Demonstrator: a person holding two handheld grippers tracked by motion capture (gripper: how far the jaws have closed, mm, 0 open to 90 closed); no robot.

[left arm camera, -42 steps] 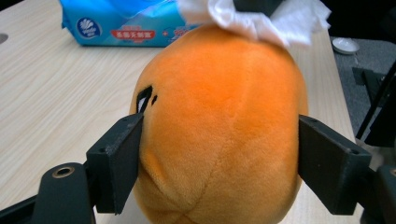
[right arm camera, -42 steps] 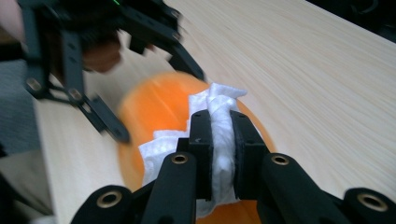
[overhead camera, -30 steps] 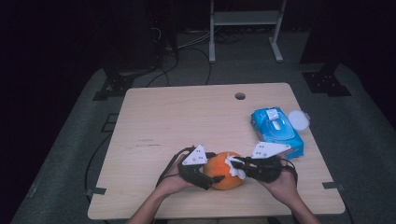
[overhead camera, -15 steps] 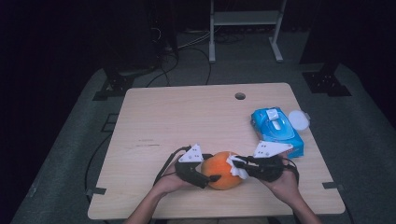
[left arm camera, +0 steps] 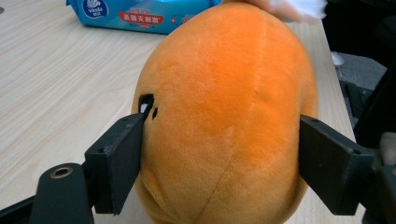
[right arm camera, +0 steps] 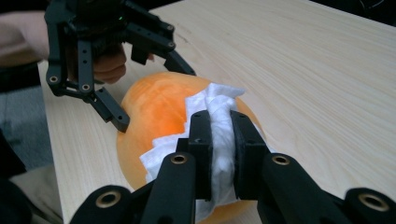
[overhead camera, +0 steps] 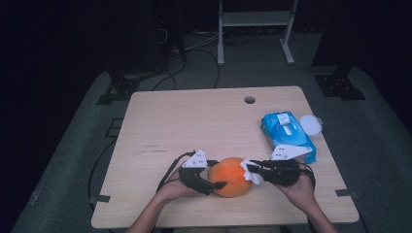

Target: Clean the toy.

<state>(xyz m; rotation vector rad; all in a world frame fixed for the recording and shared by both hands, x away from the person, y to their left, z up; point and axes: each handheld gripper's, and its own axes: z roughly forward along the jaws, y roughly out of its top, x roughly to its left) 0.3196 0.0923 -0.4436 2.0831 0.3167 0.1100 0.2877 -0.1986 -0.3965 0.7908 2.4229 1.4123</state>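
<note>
Right then, one orange plush toy [overhead camera: 232, 175] sat at the table's [overhead camera: 194, 121] near edge, the left gripper [overhead camera: 206, 180] clamped across it while the right gripper [overhead camera: 252, 171] pinched one white wipe [right arm camera: 215, 122] against its top. Mid-wipe, by the look of it; next would likely be rubbing further across the fur. One blue wipe pack [overhead camera: 287, 135] lay well apart.

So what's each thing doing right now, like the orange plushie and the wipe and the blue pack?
orange plush toy: resting on the table, squeezed between the left tool's jaws.
left tool: shut on the toy's sides.
white wipe: crumpled, pinched in the right tool, pressed on the toy.
right tool: shut on the wipe.
blue wipes pack: lying flat, flap shut.
white lid: lying beside the pack.
</note>
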